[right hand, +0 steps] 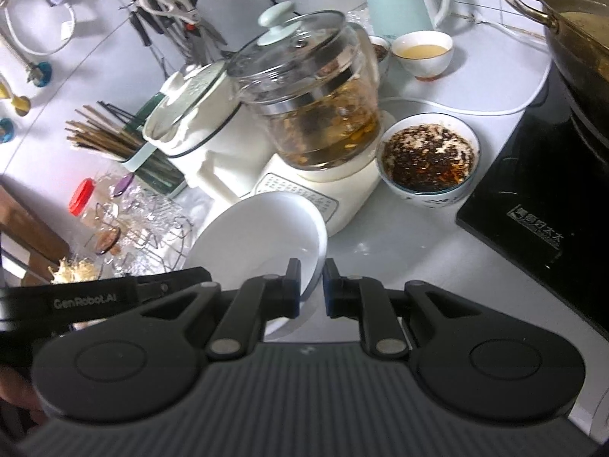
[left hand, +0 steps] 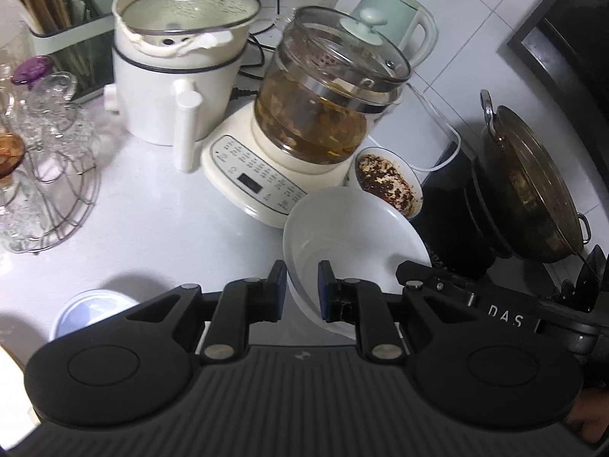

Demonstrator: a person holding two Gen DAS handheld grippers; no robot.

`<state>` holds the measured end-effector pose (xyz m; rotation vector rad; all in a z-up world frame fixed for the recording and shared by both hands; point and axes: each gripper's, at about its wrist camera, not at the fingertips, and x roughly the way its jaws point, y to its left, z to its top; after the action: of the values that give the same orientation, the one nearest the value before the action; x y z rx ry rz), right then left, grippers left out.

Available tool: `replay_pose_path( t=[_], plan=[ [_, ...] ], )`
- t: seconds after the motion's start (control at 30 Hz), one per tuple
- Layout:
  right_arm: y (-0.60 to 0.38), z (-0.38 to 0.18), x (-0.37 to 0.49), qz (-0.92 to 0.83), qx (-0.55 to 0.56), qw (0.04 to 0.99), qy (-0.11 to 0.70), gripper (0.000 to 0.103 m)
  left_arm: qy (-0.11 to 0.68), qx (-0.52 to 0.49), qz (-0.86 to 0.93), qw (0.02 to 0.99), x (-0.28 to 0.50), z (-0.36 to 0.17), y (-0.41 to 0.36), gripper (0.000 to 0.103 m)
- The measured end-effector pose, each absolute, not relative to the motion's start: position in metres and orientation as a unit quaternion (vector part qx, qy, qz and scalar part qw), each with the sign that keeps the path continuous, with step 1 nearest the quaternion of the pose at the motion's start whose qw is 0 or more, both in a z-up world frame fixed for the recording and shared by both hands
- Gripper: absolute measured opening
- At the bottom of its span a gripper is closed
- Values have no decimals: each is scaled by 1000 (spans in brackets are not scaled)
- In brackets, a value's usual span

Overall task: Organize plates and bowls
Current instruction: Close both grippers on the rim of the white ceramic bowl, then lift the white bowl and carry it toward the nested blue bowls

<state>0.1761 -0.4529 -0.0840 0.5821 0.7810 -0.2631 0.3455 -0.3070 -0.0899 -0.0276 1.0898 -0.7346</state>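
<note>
A white deep plate (left hand: 354, 236) is held tilted over the white counter, in front of the glass kettle. My left gripper (left hand: 302, 291) has its fingers on either side of the plate's near-left rim and is shut on it. My right gripper (right hand: 312, 285) grips the same plate (right hand: 259, 243) at its right rim, one finger inside and one outside. The right gripper's arm (left hand: 456, 293) shows at the right of the left wrist view. A small white bowl (left hand: 91, 310) sits on the counter at lower left, partly hidden by the left gripper.
A glass kettle on a cream base (left hand: 331, 99), a white cooker (left hand: 179, 76), a mint kettle (left hand: 396, 19), a bowl of chili (right hand: 428, 156), a bowl of sauce (right hand: 422, 53), an induction hob (right hand: 533, 205) with a steel pot (left hand: 529, 190), a rack of glasses (left hand: 49, 160) and chopsticks (right hand: 110, 133).
</note>
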Motion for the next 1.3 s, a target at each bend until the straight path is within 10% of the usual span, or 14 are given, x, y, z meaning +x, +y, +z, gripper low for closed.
replay_pose_path(
  t=[1.3],
  plan=[
    [-336,-67,253,46,178,898,400,15,478,-115,-192,850,337,-79,-150,20]
  ],
)
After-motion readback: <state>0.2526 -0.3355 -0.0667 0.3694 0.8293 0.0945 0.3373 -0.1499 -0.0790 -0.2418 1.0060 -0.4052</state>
